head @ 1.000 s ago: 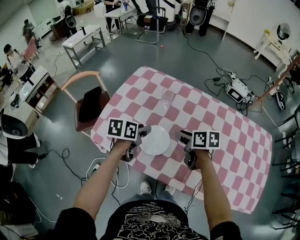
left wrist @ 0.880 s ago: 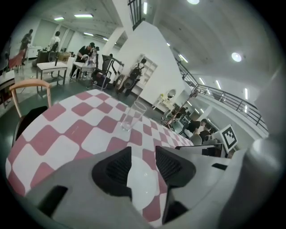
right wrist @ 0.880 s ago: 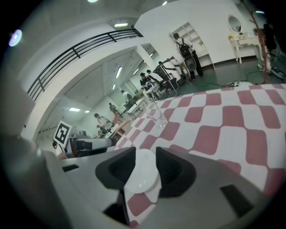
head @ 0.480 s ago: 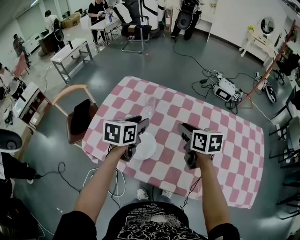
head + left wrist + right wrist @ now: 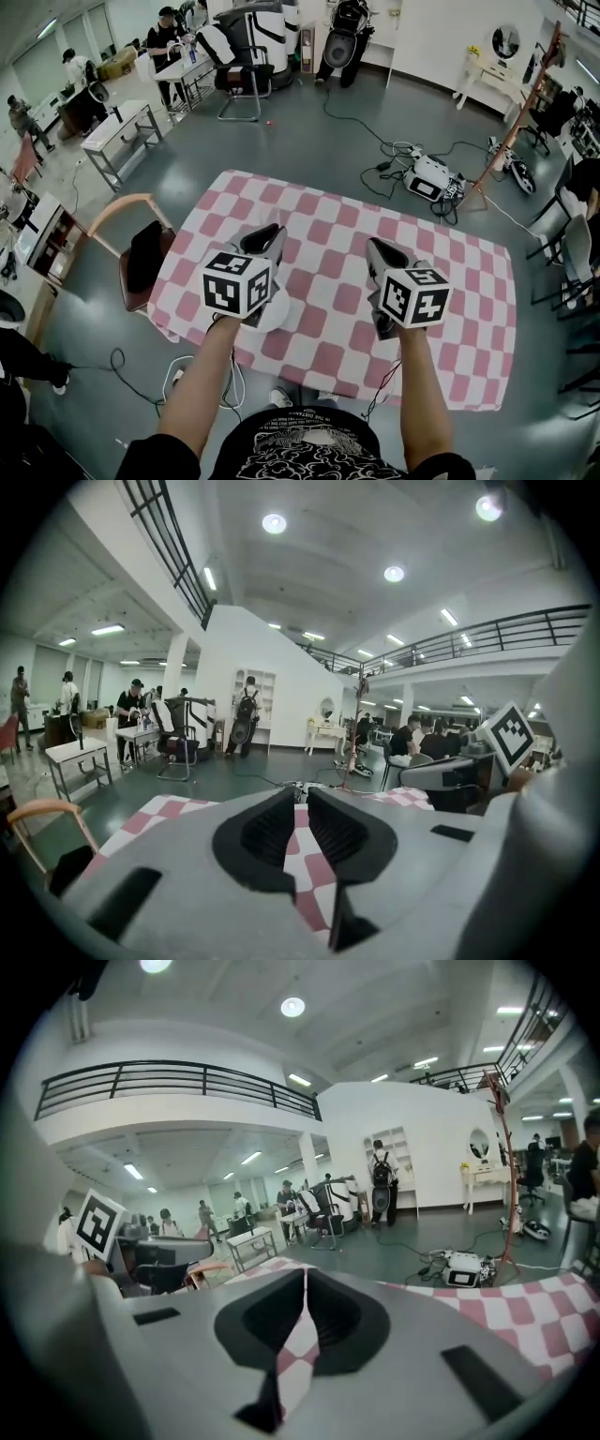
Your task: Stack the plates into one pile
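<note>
A white plate (image 5: 275, 317) lies on the pink-and-white checked table (image 5: 450, 281); only a sliver shows beside my left marker cube. My left gripper (image 5: 270, 232) is lifted above the table and points almost level. Its jaws have just been closing, and in the left gripper view (image 5: 300, 794) a narrow slit remains with nothing in it. My right gripper (image 5: 377, 247) hangs beside it at the same height. Its jaws have also just been closing, and in the right gripper view (image 5: 305, 1274) they meet at the tips, empty. The clear glass seen earlier is hidden.
A wooden chair (image 5: 141, 253) with a dark seat stands at the table's left side. A white device (image 5: 427, 178) and cables lie on the floor beyond the far edge. Desks, chairs and people fill the back of the room.
Both grippers have risen from the table, away from the plate, and their jaws have narrowed. The left gripper now covers most of the plate and all of the glass.
</note>
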{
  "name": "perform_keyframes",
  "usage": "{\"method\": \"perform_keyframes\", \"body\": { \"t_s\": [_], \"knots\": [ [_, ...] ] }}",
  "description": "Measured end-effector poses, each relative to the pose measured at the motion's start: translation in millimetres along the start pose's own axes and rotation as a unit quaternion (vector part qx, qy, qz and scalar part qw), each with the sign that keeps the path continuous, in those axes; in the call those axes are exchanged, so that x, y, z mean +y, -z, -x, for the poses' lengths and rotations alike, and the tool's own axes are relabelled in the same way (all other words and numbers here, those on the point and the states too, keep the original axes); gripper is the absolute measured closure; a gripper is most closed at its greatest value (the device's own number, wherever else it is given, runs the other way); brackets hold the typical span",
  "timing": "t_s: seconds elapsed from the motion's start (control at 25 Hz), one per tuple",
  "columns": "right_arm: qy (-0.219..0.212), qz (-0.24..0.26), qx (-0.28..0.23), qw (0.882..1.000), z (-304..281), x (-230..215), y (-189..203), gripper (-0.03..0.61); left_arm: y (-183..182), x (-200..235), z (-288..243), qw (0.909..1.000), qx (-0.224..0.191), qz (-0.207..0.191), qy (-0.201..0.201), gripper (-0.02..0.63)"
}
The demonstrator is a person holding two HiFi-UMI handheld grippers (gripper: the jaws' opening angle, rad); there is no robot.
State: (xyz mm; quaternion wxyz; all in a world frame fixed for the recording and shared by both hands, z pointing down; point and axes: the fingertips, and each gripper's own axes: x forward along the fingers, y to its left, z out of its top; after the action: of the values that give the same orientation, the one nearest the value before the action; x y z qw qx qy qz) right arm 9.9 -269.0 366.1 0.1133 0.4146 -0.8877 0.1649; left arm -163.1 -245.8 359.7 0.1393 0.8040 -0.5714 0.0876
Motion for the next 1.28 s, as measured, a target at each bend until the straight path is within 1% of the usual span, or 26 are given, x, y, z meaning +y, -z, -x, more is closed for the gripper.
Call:
{"method": "perform_keyframes", "body": {
  "t_s": [0.12, 0.28, 0.4, 0.52, 0.8, 1.28],
  "knots": [
    [0.013, 0.017, -0.021, 1.0, 11.3, -7.9, -8.7, 0.564, -0.3, -8.5, -1.5, 0.9998, -0.008, -0.015, -0.004, 0.569],
    [0.028, 0.03, -0.049, 0.998, 22.9, -18.1, -19.4, 0.572, -5.3, -15.1, -2.4, 0.999, -0.024, -0.035, -0.009, 0.605],
    [0.039, 0.043, -0.064, 0.996, 29.5, -23.8, -26.4, 0.573, -10.3, -17.3, -3.1, 0.9978, -0.031, -0.057, -0.016, 0.606],
    [0.048, 0.05, -0.072, 0.995, 33.9, -28.2, -28.4, 0.574, -11.9, -18.6, -3.7, 0.9967, -0.035, -0.07, -0.022, 0.606],
    [0.054, 0.059, -0.081, 0.994, 35.9, -29.0, -29.5, 0.574, -8.1, -16.5, -5.0, 0.9972, -0.031, -0.064, -0.024, 0.606],
    [0.058, 0.067, -0.085, 0.992, 37.4, -24.0, -33.6, 0.574, -8.3, -13.7, -2.8, 0.9968, -0.028, -0.069, -0.029, 0.606]
  ]
}}
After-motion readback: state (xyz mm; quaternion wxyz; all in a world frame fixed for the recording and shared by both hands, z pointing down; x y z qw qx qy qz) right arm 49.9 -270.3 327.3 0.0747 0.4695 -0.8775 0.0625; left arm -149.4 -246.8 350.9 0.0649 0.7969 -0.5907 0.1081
